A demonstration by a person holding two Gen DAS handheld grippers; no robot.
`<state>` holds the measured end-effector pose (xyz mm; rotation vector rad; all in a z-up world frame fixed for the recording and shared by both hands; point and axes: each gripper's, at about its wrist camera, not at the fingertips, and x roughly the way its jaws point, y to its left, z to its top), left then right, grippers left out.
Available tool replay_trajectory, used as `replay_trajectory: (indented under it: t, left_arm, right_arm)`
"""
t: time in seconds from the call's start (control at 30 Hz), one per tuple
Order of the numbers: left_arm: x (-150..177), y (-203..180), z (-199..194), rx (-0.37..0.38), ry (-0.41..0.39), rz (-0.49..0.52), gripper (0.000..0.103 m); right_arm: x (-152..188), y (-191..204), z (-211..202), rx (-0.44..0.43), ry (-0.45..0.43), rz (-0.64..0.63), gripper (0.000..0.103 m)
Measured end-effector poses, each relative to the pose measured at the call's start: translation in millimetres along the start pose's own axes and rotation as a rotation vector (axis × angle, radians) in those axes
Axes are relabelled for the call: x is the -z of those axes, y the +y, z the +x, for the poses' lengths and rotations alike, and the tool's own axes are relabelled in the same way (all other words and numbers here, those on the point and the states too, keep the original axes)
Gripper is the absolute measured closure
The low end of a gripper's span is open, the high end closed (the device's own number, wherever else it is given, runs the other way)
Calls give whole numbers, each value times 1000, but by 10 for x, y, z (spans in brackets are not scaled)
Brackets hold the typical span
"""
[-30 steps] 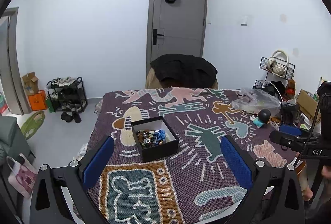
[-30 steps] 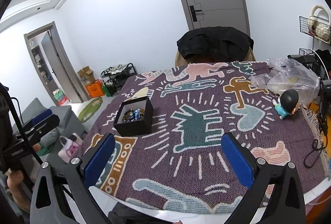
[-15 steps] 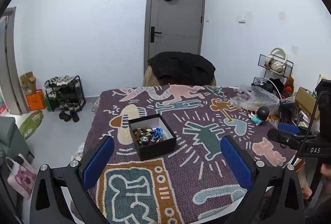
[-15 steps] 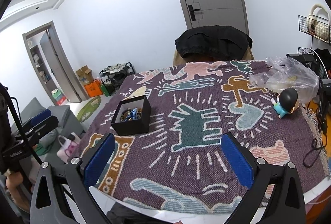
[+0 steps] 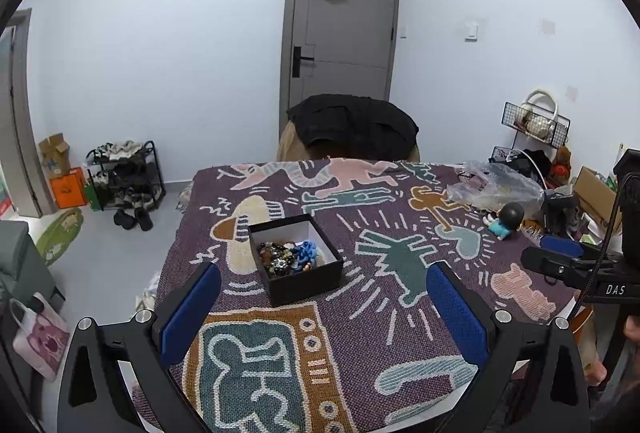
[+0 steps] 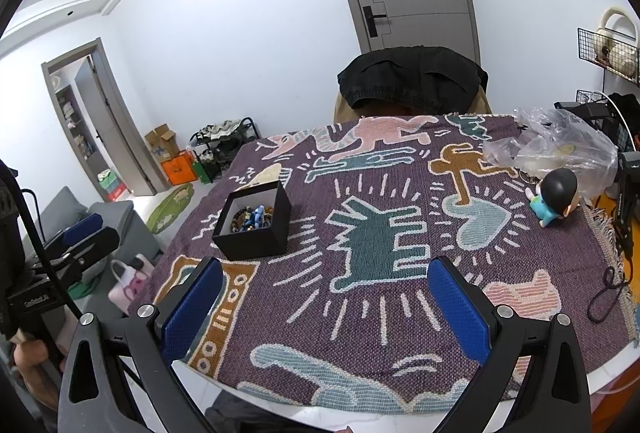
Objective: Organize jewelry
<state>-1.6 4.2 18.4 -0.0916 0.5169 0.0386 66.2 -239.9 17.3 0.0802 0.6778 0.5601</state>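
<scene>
the open black cardboard box [image 5: 296, 261] of mixed beaded jewelry [image 5: 286, 257] sits on the worktop's patterned purple woven cloth [image 6: 360, 233]. the left hand-held gripper [image 5: 322, 309] and right hand-held gripper [image 6: 324, 305] both hover with blue-padded jaws spread wide, holding nothing.

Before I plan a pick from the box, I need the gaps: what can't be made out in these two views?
- Jewelry pile: left wrist view, pieces too small and tangled to count or tell apart.
- Same pile, right wrist view: the black box near wall hides part of it.
- Clear plastic bag contents: crumpled film blurs them.
- Figurine: faces away.
</scene>
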Motion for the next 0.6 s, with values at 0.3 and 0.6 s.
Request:
replay_trajectory:
  t: [0.3,0.6]
  left_arm:
    - [12,2,24,7,1,5,0]
    - [6,8,15,31,-9,0,0]
  right_arm:
    - [12,-12,56,4,13,2,0]
    - [18,-12,79,3,17,-1,0]
